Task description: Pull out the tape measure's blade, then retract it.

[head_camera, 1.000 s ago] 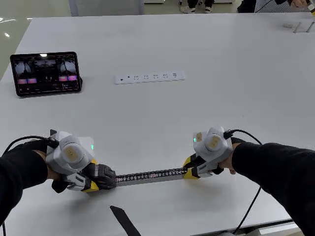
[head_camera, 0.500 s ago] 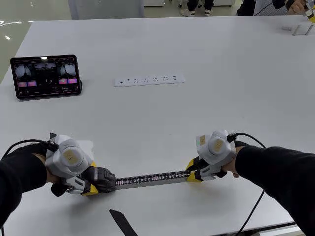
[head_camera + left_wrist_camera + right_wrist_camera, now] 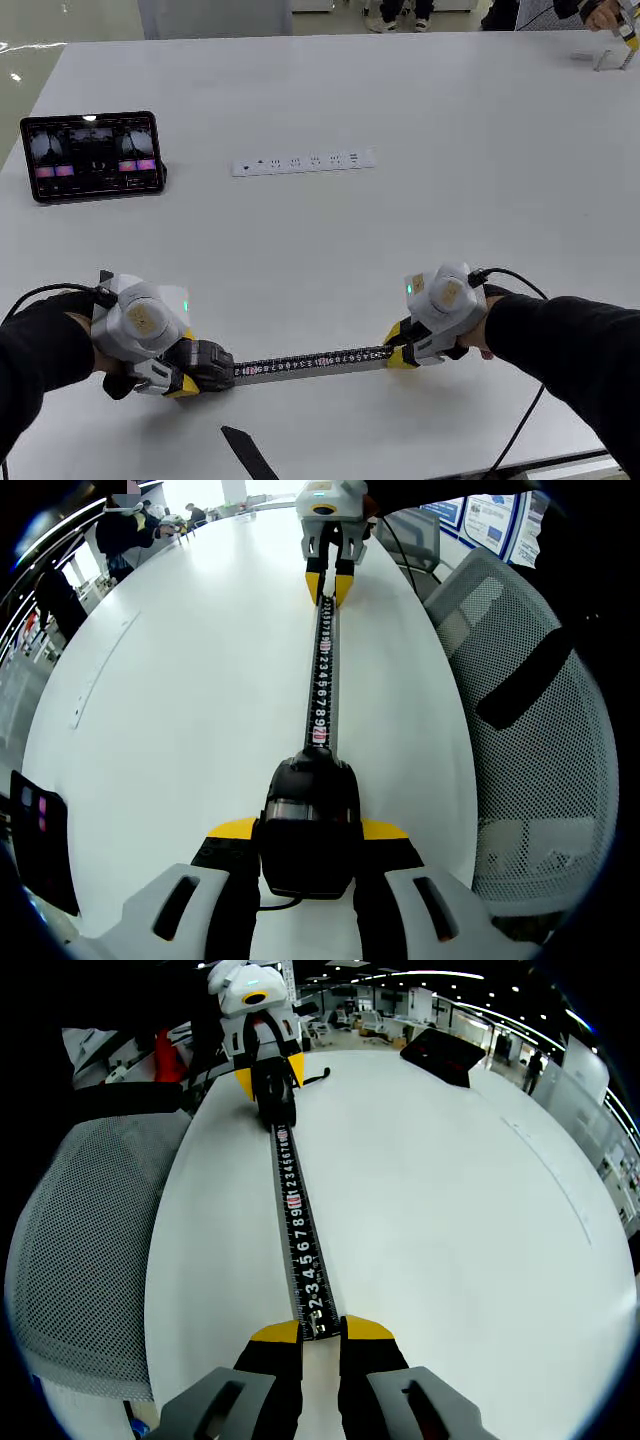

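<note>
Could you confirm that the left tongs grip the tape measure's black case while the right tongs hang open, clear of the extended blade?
Not quite: the right tongs are shut on the tip of the extended blade, as the right gripper view shows. The left tongs do grip the tape measure's black case.

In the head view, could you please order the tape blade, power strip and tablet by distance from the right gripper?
1. The tape blade, held in the right gripper.
2. The power strip, mid-table, beyond it.
3. The tablet, far left.
</note>
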